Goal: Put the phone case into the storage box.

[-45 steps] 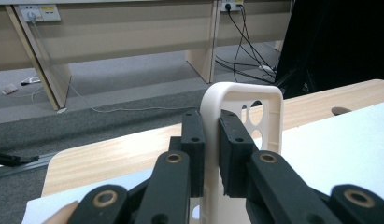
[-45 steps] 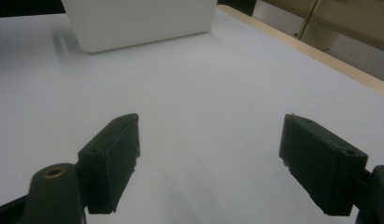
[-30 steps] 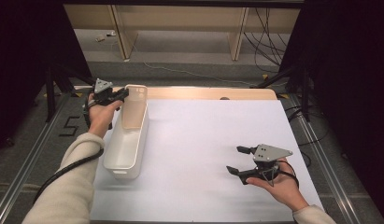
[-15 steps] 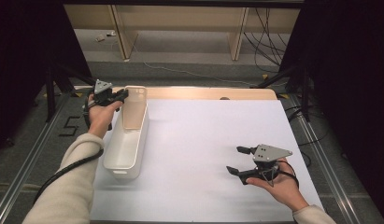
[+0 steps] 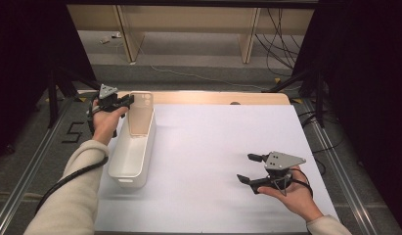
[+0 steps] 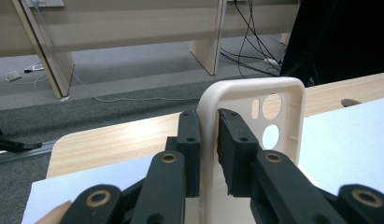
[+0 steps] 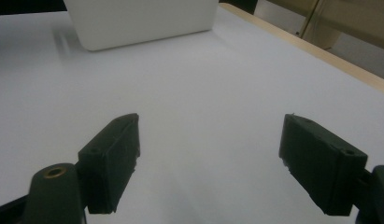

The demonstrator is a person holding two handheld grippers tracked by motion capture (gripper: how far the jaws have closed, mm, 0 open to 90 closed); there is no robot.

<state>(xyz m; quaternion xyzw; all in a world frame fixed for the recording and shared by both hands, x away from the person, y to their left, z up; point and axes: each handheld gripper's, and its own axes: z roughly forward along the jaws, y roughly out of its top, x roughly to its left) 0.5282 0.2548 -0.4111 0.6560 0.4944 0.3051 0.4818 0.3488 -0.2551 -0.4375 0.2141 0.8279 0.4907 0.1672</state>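
A person's left gripper [image 5: 124,101] pinches the edge of a cream phone case [image 5: 140,113] at about 10 o'clock on the surface [image 5: 223,147], holding it upright over the far end of a long white bin [image 5: 131,152]. In the left gripper view the two black jaws press on either side of the case's side wall [image 6: 208,140], w/ the camera cut-outs [image 6: 272,106] visible just beyond at 1 o'clock. The case's lower end sits inside the bin's far end, though whether it touches the bin floor can't be told. The right gripper [image 5: 251,169] rests well apart at about 4 o'clock, jaws spread wide and holding nothing; its own view looks across bare white sheet toward the bin [image 7: 140,21] at 12 o'clock. Judged from this, the step in hand is the placing of the case into the bin: the grasp is secure and the case is already over its target, approx. in line w/ the bin's long axis. The next move would call for lowering or tipping the case so it lies down within the walls, then parting the jaws w/o dragging the case back out; the bin is light-looking and could shift if nudged, so the right gripper may need to steady it.
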